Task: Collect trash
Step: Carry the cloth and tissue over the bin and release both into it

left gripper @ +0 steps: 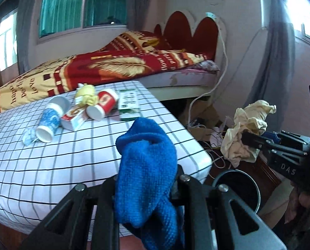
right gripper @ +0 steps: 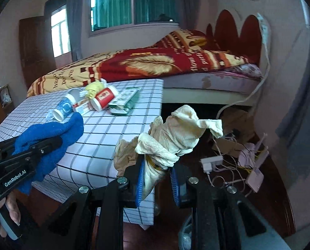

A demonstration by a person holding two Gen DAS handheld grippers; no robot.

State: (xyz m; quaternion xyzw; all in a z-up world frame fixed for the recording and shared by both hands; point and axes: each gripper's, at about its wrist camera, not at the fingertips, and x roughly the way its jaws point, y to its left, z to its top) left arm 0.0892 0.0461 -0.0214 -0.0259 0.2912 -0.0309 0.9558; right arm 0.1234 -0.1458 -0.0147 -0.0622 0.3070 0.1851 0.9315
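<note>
My left gripper (left gripper: 146, 179) is shut on a blue knitted cloth (left gripper: 146, 162) and holds it over the near right corner of the checked table (left gripper: 51, 166); it also shows in the right wrist view (right gripper: 51, 133). My right gripper (right gripper: 157, 177) is shut on a crumpled cream cloth (right gripper: 175, 137), held right of the table above a round dark bin (left gripper: 242, 189). On the table's far part lie a blue paper cup (left gripper: 48, 123), a red paper cup (left gripper: 103, 104), a red-and-white carton (left gripper: 73, 119), a yellow wrapper (left gripper: 86, 95) and a green-and-white box (left gripper: 129, 104).
A bed with a red and yellow quilt (left gripper: 113, 66) stands behind the table. Right of the table, a dark wooden stand (right gripper: 259, 187) holds a white power strip (right gripper: 211, 162), tangled cables and a pink device (right gripper: 256, 179). A white cord (left gripper: 221, 62) hangs from the headboard.
</note>
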